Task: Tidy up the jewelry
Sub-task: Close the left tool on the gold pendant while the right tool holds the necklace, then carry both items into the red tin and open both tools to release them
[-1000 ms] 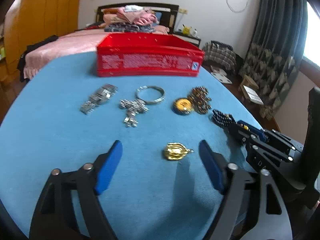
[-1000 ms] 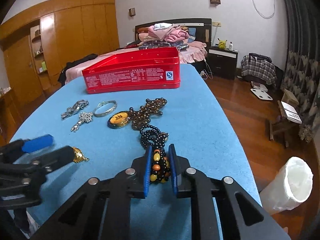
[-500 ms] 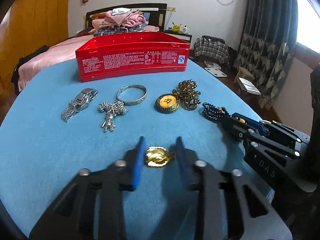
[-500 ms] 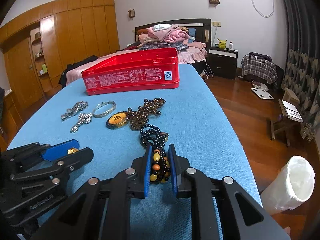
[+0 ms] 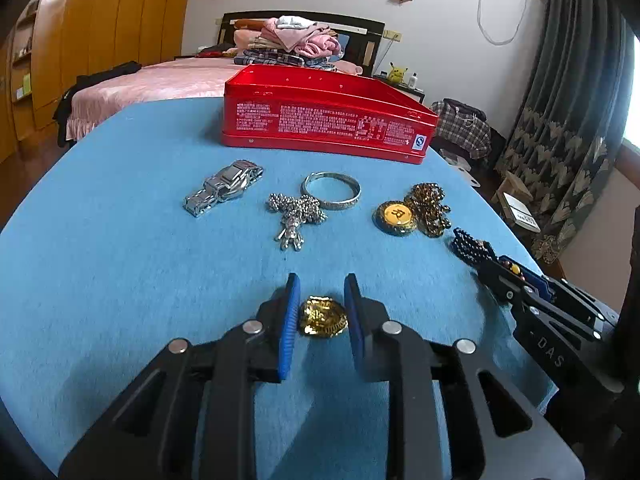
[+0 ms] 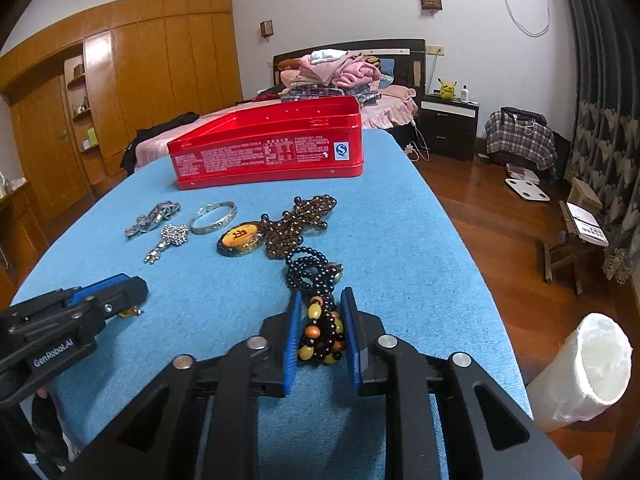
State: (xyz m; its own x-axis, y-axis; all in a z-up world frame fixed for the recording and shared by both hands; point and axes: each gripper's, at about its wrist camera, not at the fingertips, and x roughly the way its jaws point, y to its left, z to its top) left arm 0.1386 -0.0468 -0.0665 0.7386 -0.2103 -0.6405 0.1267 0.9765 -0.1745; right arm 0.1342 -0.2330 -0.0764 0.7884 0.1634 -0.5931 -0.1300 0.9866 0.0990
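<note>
My left gripper [image 5: 322, 300] is shut on a gold pendant [image 5: 322, 317] that lies on the blue table [image 5: 120, 272]. My right gripper [image 6: 321, 316] is shut on a black bead bracelet with orange and yellow beads [image 6: 320, 336], whose black loop [image 6: 308, 266] trails ahead on the cloth. The open red tin [image 5: 326, 118] stands at the far side. Before it lie a silver watch band [image 5: 222, 192], a rhinestone charm [image 5: 294, 216], a silver bangle [image 5: 331, 190] and an amber disc with brown beads [image 5: 412, 212].
The table's right edge drops to a wooden floor with a white lined bin [image 6: 592, 364] close by. A bed with piled clothes [image 5: 296, 40] is behind the tin. The two grippers are side by side, the right one showing in the left wrist view [image 5: 532, 296].
My left gripper was wide open around the gold pendant and has closed on it. My right gripper has kept its hold on the bead bracelet.
</note>
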